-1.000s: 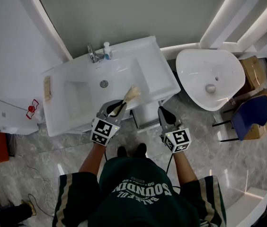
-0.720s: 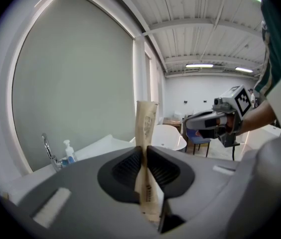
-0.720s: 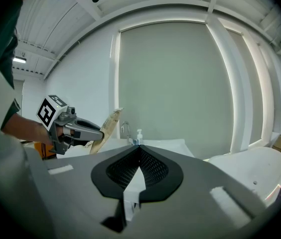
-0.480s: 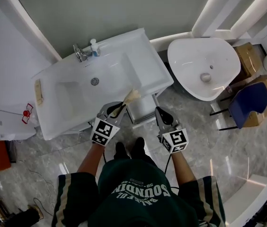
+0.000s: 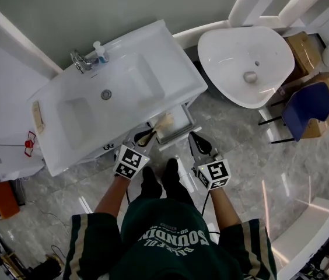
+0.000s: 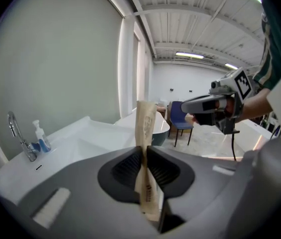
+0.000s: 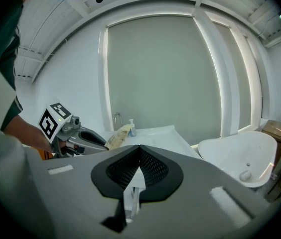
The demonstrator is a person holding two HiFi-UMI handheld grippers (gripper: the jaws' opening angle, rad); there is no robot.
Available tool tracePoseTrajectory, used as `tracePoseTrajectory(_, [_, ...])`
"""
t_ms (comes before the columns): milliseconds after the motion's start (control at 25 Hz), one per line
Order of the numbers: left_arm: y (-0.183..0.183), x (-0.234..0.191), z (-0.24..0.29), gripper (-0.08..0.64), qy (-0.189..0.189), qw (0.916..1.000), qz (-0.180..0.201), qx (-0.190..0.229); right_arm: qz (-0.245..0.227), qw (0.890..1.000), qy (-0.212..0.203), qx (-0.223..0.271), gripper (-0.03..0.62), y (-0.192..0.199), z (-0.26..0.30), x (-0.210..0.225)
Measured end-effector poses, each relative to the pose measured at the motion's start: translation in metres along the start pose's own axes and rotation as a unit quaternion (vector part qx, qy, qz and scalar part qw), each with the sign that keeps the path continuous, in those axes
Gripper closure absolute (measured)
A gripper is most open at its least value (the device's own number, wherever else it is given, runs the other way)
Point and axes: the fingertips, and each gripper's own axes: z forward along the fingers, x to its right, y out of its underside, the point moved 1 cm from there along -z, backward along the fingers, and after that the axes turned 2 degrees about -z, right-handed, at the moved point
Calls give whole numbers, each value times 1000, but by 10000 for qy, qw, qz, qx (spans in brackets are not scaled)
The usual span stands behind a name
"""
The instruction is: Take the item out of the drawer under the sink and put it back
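The left gripper (image 6: 144, 151) is pinching a tan paper packet (image 6: 145, 126) between nearly closed jaws, the packet's far end hanging over the open drawer (image 5: 182, 137) under the sink (image 5: 147, 51). The right gripper (image 7: 138, 151) is hovering nearby, jaws pressed together, gripping nothing.
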Motion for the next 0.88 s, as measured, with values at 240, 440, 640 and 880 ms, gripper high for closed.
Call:
tracePoseTrajectory(240, [42, 17, 47, 469, 238, 9978, 161, -592, 252, 9992, 154, -255, 591, 27, -13, 12])
tracePoseTrajectory(440, [85, 29, 89, 469, 471, 9933, -6, -1057, 409, 9984, 264, -287, 591, 54, -18, 27])
tracePoseTrajectory(640, [119, 34, 131, 469, 597, 9880, -9, -1425, 610, 9966, 309, -462, 591, 86, -20, 40])
tracePoseTrajectory(880, [158, 35, 181, 469, 750, 9792, 57, -1883, 846, 9936, 313, -674, 591, 119, -16, 48])
